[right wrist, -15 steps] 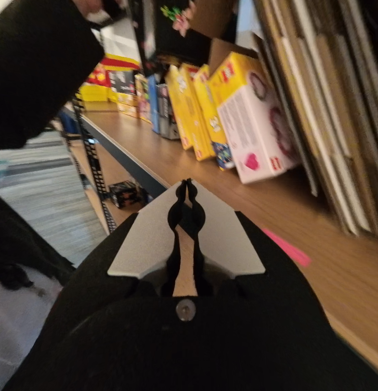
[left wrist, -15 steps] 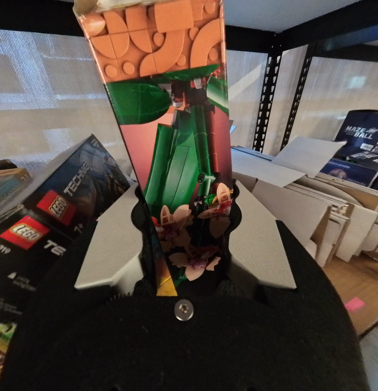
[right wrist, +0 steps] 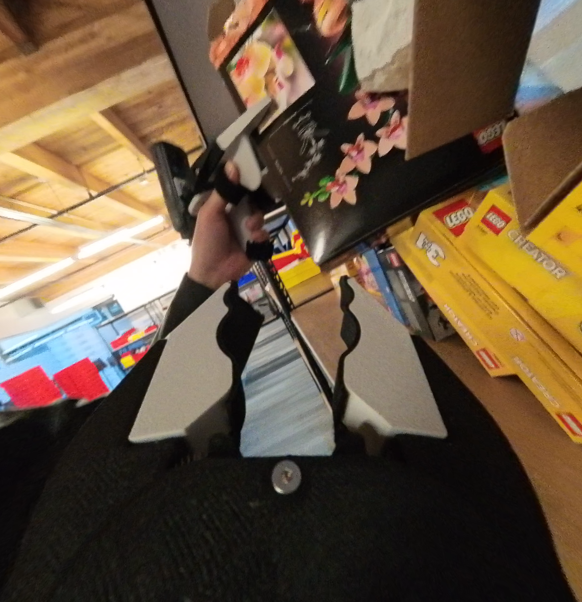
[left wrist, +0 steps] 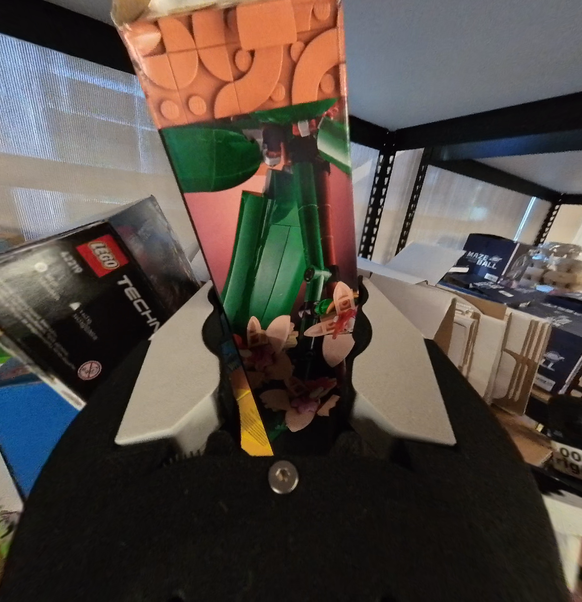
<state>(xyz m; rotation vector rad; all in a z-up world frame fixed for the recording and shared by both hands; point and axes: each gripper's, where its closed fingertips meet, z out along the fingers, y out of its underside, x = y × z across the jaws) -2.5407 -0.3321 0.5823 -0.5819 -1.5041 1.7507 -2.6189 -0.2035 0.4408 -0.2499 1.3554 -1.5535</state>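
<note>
My left gripper (left wrist: 288, 293) is shut on a tall toy-brick box (left wrist: 260, 182) printed with orange tiles, green leaves and pale flowers, and holds it upright. In the right wrist view the same box (right wrist: 341, 153) shows its dark flowered face, held up high by the left gripper (right wrist: 247, 130) in a person's hand (right wrist: 218, 237). My right gripper (right wrist: 288, 293) is open and empty, below and in front of the box, beside a wooden shelf (right wrist: 462, 391).
A black toy box (left wrist: 81, 299) leans at the left. White flattened cartons (left wrist: 462, 325) and dark blue boxes (left wrist: 498, 260) lie on the right shelf, with black rack uprights (left wrist: 413, 202) behind. Yellow toy boxes (right wrist: 498, 280) stand along the wooden shelf; red bins (right wrist: 55, 384) sit far off. Across from one pair of fingers to the other is roughly 20 centimetres.
My right gripper has opened and swung upward toward the held box. The left gripper has shifted with the box; the black box at the left looks closer.
</note>
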